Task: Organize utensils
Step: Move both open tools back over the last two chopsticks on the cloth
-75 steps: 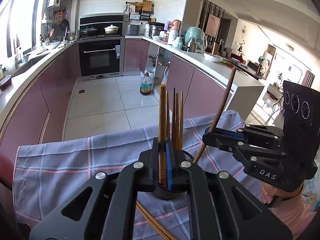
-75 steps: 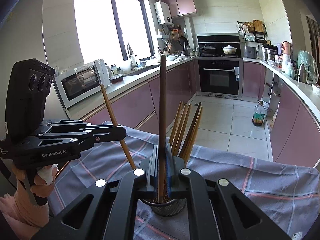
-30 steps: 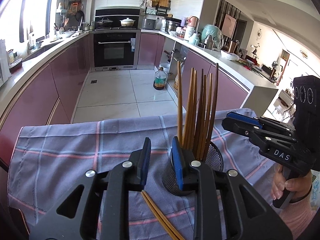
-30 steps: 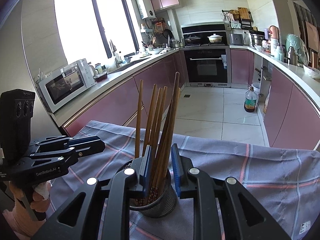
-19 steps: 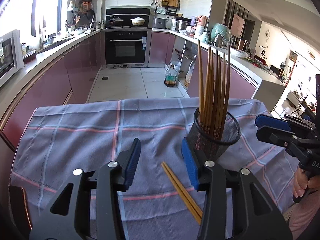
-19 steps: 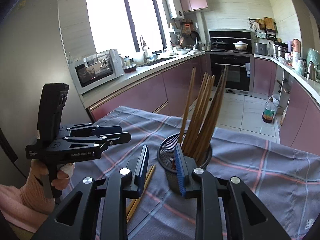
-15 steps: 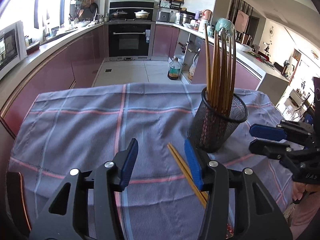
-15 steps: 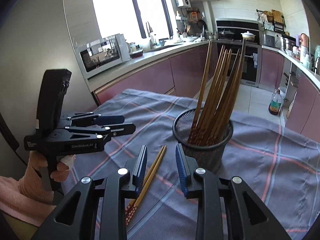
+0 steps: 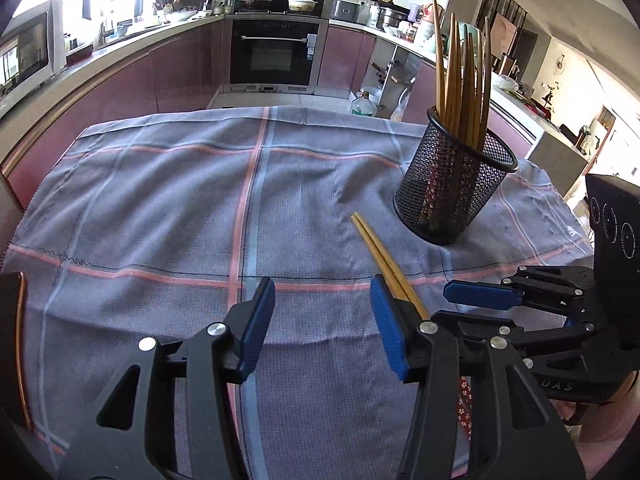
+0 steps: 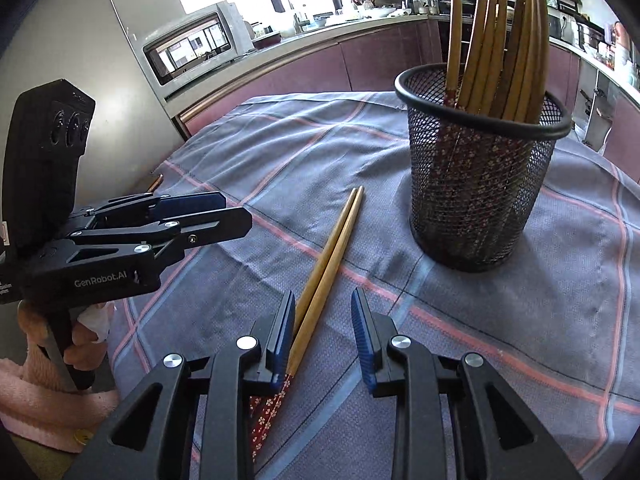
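A black mesh cup (image 9: 454, 186) (image 10: 480, 188) stands on the checked cloth and holds several wooden chopsticks (image 9: 460, 64) (image 10: 496, 36) upright. Two more chopsticks (image 9: 382, 260) (image 10: 328, 268) lie side by side flat on the cloth beside the cup. My left gripper (image 9: 322, 326) is open and empty, low over the cloth, with the pair's near end by its right finger. My right gripper (image 10: 323, 332) is open and empty, with the pair's patterned red ends under its left finger. Each gripper shows in the other's view: right (image 9: 476, 304), left (image 10: 218, 212).
The grey-blue cloth with pink stripes (image 9: 160, 208) (image 10: 520, 320) covers the table. A dark flat object with a copper edge (image 9: 12, 344) lies at the cloth's left edge. Kitchen counters, an oven (image 9: 276, 52) and a microwave (image 10: 192, 52) stand beyond the table.
Both grippers let go of the chopsticks they held into the cup, opened, drew back and dropped low over the cloth toward the two chopsticks lying there.
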